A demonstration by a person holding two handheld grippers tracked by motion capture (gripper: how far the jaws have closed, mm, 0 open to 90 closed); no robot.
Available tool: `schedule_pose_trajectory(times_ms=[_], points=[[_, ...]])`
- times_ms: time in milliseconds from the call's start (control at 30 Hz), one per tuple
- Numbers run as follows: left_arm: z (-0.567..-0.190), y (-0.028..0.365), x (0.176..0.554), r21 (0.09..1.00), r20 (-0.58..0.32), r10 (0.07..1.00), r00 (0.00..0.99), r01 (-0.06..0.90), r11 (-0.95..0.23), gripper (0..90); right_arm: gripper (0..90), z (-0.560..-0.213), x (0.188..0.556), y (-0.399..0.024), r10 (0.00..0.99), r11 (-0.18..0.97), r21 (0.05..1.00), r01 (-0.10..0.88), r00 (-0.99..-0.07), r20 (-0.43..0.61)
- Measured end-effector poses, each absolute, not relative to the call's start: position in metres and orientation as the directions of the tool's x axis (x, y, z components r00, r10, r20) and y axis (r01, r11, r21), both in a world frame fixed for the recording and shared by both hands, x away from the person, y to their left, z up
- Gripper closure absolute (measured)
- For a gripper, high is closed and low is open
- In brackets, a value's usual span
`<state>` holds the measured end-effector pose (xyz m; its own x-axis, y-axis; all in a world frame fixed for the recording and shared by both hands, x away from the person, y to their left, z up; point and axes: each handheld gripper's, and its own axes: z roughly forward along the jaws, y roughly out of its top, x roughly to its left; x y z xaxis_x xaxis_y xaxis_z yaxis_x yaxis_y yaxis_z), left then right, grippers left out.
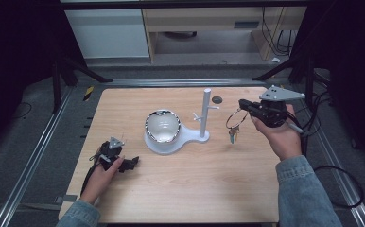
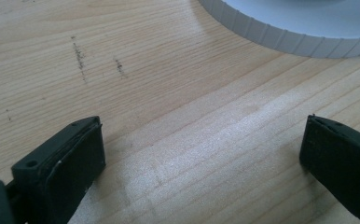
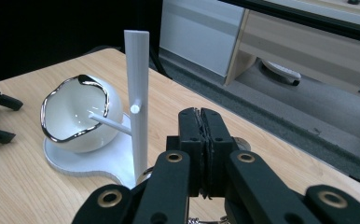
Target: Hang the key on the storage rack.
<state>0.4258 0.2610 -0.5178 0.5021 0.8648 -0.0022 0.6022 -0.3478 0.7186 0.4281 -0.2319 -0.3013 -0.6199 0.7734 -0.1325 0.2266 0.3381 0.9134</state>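
Beside the white stand [image 1: 204, 118], right gripper [image 1: 243, 106] clamps the key ring [image 1: 236, 119]: light, stiff, swinging; left gripper [image 1: 132, 162] gapes.

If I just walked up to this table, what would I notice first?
Probably the shiny white bowl with its wavy silver rim, sitting on a white stand in the middle of the wooden table. A tall white post with little pegs rises beside it. To the post's right, the right gripper has its jaws pinched on a key ring with keys dangling, while the left gripper rests open near the table's left edge.
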Motion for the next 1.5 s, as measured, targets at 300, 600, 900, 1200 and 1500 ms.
schedule_pose_trajectory(times_ms=[300,600,900,1200,1500], points=[[-0.518,0.261,0.426,0.719,-0.002,0.865,0.502,0.602,-0.348,0.0,88.9,-0.294,0.430,-0.226,0.764,0.347,0.915,0.207,-0.629,-0.147],[-0.518,0.261,0.426,0.719,-0.002,0.865,0.502,0.602,-0.348,0.0,89.0,-0.289,0.431,-0.217,0.752,0.345,0.918,0.197,-0.643,-0.144],[-0.518,0.261,0.426,0.719,-0.003,0.865,0.502,0.602,-0.347,0.0,88.9,-0.288,0.432,-0.209,0.741,0.347,0.918,0.192,-0.657,-0.142],[-0.518,0.261,0.426,0.719,-0.002,0.865,0.502,0.602,-0.347,0.0,88.9,-0.287,0.433,-0.203,0.732,0.350,0.918,0.189,-0.666,-0.142],[-0.518,0.261,0.426,0.719,-0.002,0.865,0.502,0.602,-0.348,0.0,88.9,-0.283,0.433,-0.199,0.726,0.343,0.922,0.180,-0.674,-0.139]])
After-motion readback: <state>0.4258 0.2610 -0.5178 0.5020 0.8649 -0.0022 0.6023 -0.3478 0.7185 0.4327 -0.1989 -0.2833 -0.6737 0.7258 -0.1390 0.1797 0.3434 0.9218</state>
